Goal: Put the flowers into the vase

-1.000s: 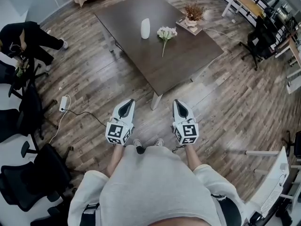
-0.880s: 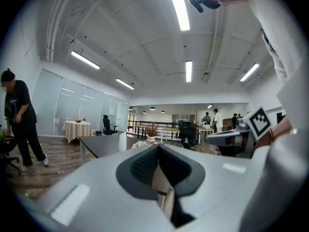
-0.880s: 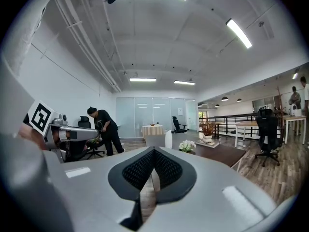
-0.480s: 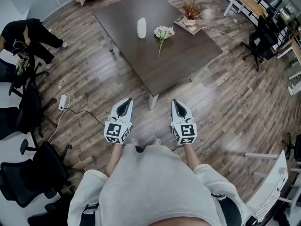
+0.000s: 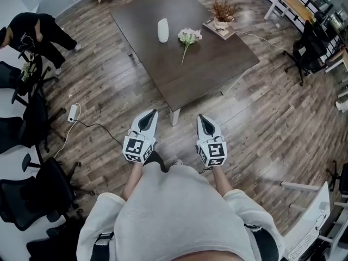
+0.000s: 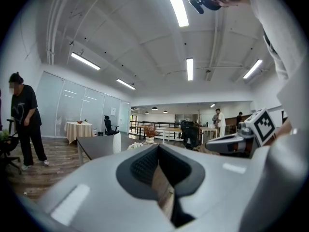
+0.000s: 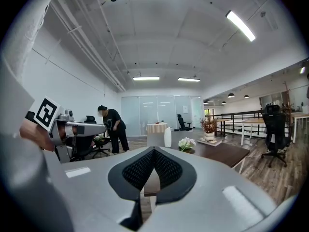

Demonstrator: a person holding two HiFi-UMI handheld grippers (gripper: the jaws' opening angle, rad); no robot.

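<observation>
A white vase point(image 5: 163, 30) stands upright on the dark brown table point(image 5: 212, 69). A bunch of white flowers point(image 5: 188, 36) lies flat to its right, stem towards me. Both grippers hang over the wooden floor, short of the table's near corner. My left gripper point(image 5: 150, 113) is shut and empty, as is my right gripper point(image 5: 201, 117). In the right gripper view the vase point(image 7: 167, 137) and flowers point(image 7: 186, 143) show far beyond the closed jaws. The left gripper view shows the vase point(image 6: 117, 142) and flowers point(image 6: 136, 145) just above its closed jaws.
A potted dried plant point(image 5: 222, 12) sits on a board at the table's far right. A person in black point(image 5: 32, 29) stands at far left among office chairs point(image 5: 32, 200). A power strip with its cable point(image 5: 72, 113) lies on the floor at left. Another chair point(image 5: 307, 48) stands at right.
Both grippers have moved a little forward towards the table, still shut and empty. The person in black has shifted slightly at far left.
</observation>
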